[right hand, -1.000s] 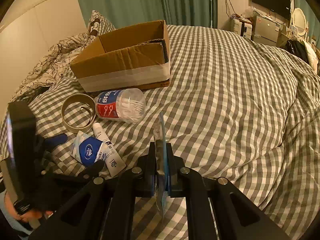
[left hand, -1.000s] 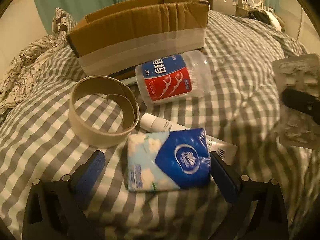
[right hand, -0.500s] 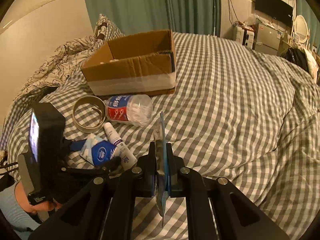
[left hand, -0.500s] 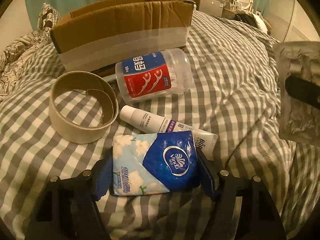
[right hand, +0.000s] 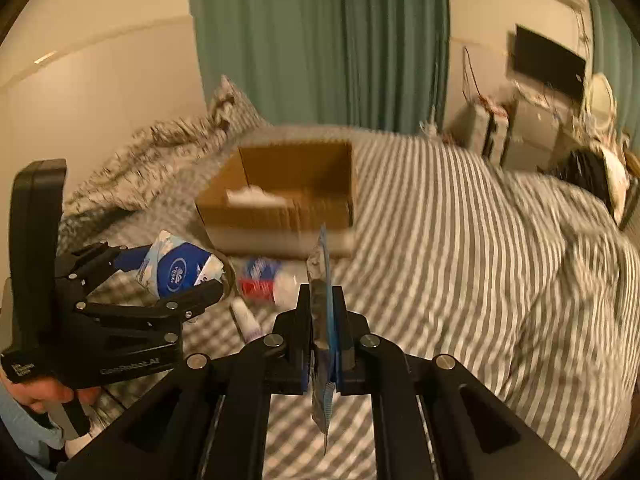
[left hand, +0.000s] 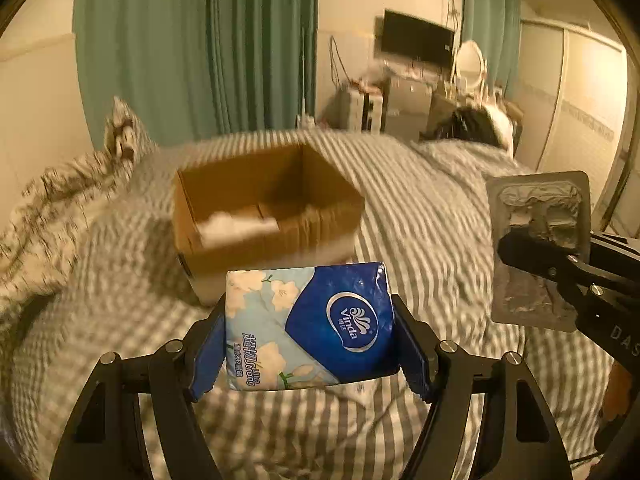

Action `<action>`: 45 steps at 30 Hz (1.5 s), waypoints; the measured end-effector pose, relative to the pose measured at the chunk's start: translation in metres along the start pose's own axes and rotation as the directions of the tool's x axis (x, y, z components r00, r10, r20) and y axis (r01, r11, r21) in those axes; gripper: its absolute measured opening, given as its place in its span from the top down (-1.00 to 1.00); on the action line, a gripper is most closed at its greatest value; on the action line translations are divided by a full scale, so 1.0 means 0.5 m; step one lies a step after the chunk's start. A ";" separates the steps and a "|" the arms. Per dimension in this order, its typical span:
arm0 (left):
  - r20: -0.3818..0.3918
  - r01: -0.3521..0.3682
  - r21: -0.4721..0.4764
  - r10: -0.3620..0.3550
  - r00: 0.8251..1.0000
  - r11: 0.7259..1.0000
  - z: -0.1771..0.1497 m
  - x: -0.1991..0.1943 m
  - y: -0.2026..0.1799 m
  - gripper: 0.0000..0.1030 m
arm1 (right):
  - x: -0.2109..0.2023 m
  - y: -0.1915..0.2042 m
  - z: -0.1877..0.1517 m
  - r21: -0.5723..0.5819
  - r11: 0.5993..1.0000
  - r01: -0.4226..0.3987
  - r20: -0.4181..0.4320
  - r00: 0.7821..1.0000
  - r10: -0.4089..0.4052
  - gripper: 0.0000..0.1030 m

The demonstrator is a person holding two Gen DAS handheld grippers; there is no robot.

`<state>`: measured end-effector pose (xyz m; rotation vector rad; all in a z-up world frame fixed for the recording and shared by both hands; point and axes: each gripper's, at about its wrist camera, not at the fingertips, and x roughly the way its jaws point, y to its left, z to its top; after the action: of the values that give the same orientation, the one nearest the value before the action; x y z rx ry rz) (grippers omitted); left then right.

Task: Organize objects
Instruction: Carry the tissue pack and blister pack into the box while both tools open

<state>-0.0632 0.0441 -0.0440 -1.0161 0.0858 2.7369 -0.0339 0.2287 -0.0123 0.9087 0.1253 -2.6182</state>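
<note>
My left gripper (left hand: pixel 310 332) is shut on a blue and floral tissue pack (left hand: pixel 308 324) and holds it in the air above the bed, in front of the open cardboard box (left hand: pixel 264 216). It also shows in the right wrist view (right hand: pixel 176 272). My right gripper (right hand: pixel 322 320) is shut on a thin blister pack (right hand: pixel 320 280), held edge-on; the pack shows flat in the left wrist view (left hand: pixel 540 248). The box (right hand: pixel 280 200) holds something white.
On the checked bedspread (right hand: pixel 460 260) lie a floss-pick jar (right hand: pixel 264 280), a white tube (right hand: pixel 248 320) and a cardboard ring, mostly hidden behind the left gripper. Rumpled bedding lies at the left; furniture and a TV stand at the far right.
My left gripper closed on the tissue pack and lifted it off the bed toward the box. My right gripper rose too, still holding the blister pack.
</note>
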 end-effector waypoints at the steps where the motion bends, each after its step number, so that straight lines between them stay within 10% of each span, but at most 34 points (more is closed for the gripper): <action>1: 0.008 -0.005 -0.002 0.005 1.000 1.000 0.014 -0.006 0.007 -0.46 | -0.004 0.003 0.018 -0.011 1.000 -0.013 0.019 1.000 0.013 0.86; 21: 0.113 -0.108 -0.074 0.116 0.987 0.991 0.291 0.151 0.161 -0.46 | 0.222 0.009 0.355 -0.074 0.990 -0.121 0.107 0.986 0.129 0.86; 30: -0.045 -0.088 -0.075 0.085 0.995 0.993 0.231 0.352 0.206 -0.46 | 0.425 -0.013 0.318 -0.040 0.992 -0.120 -0.017 0.993 0.119 0.86; 40: -0.080 -0.035 -0.068 0.029 0.996 0.997 0.196 0.388 0.206 -0.56 | 0.526 -0.052 0.292 0.049 0.991 -0.127 -0.057 0.990 0.130 0.85; 42: -0.056 -0.051 -0.071 0.047 0.997 0.996 0.193 0.371 0.205 -0.77 | 0.512 -0.053 0.298 0.063 0.990 -0.129 -0.048 0.990 0.132 0.64; 45: -0.027 -0.080 -0.068 0.078 0.997 0.994 0.197 0.343 0.201 -0.96 | 0.466 -0.053 0.309 0.074 0.990 -0.119 -0.012 0.993 0.120 -0.19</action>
<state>-0.2750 -0.0093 -0.0832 -1.0870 0.0359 2.8168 -0.3025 0.1499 -0.0341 0.9328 -0.0206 -2.5189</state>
